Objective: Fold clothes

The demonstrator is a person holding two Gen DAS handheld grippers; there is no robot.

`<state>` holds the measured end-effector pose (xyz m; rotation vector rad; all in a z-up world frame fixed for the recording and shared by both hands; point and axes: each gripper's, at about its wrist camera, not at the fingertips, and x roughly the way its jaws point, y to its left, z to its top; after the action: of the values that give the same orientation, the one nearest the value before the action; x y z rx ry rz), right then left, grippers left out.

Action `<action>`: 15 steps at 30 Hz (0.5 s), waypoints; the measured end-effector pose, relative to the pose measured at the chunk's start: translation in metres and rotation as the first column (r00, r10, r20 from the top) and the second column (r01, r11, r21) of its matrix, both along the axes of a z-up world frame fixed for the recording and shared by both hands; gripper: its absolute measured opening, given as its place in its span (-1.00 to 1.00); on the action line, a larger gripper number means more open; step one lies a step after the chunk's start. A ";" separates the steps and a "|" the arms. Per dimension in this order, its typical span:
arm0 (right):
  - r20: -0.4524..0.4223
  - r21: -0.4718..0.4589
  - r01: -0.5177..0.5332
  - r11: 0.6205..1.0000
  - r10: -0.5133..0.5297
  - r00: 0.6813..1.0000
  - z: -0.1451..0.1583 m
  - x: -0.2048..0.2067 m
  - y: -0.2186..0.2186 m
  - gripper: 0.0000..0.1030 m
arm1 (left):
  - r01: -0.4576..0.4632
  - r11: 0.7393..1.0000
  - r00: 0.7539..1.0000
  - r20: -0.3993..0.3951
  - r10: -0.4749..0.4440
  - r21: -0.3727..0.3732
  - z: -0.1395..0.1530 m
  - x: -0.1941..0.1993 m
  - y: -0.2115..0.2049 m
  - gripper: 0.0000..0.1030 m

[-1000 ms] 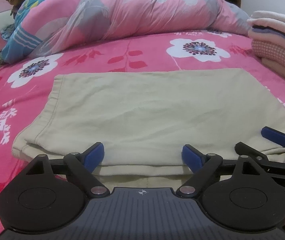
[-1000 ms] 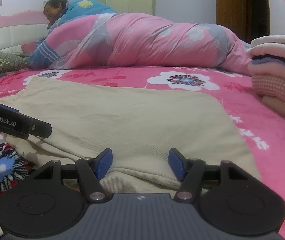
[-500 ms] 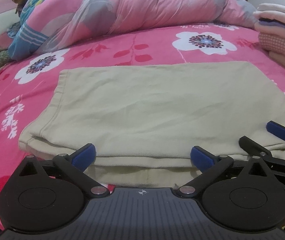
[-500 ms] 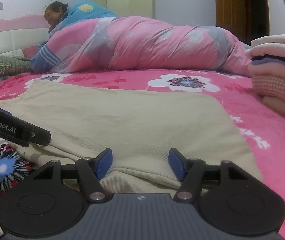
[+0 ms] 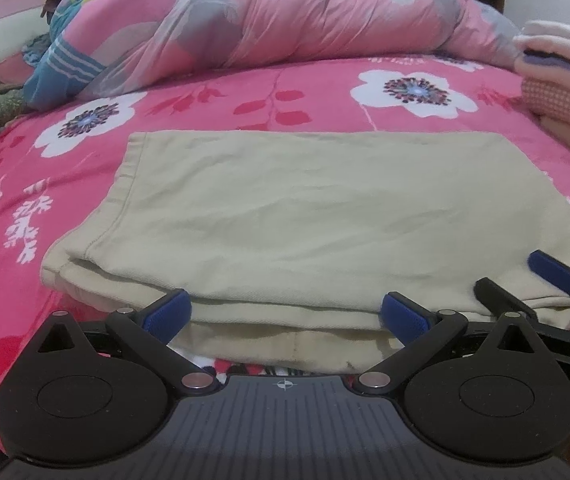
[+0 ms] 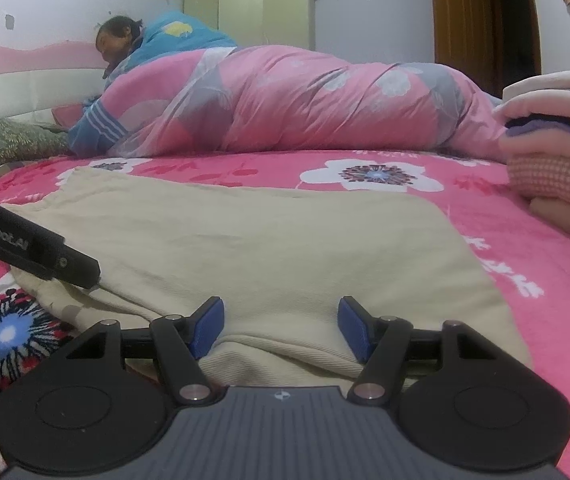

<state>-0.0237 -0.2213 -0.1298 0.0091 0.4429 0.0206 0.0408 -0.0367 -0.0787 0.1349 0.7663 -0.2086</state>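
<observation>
A beige garment (image 5: pixel 317 216) lies folded in flat layers on the pink floral bed; it also fills the middle of the right wrist view (image 6: pixel 269 248). My left gripper (image 5: pixel 285 312) is open, its blue pads spread wide at the garment's near folded edge. My right gripper (image 6: pixel 281 326) is open at the garment's near right edge, pads apart over the cloth. The right gripper's fingers (image 5: pixel 553 272) show at the right of the left wrist view. The left gripper's body (image 6: pixel 33 248) shows at the left of the right wrist view.
A person lies under a pink quilt (image 6: pixel 305 100) across the far side of the bed. A stack of folded clothes (image 5: pixel 565 80) sits at the right, also in the right wrist view (image 6: pixel 557 160). A green patterned pillow (image 6: pixel 13 144) is far left.
The left gripper's jaws have opened wider and its view has tilted and pulled back a little from the garment edge. The right gripper has barely moved.
</observation>
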 end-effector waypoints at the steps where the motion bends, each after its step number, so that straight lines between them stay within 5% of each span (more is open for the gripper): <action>1: 0.004 0.001 -0.001 1.000 0.000 1.000 0.000 -0.001 0.000 0.28 | 0.003 1.000 1.000 0.004 -0.003 -0.007 0.001 -0.001 0.002 1.00; 15: 0.046 0.017 -0.023 1.000 0.022 0.999 -0.005 -0.004 -0.004 0.31 | 0.029 0.989 0.998 0.061 -0.021 -0.148 0.018 -0.011 0.013 1.00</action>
<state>-0.0282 -0.2253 -0.1343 0.0208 0.3968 0.0463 0.0299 -0.0233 -0.0611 0.0095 0.6876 -0.2835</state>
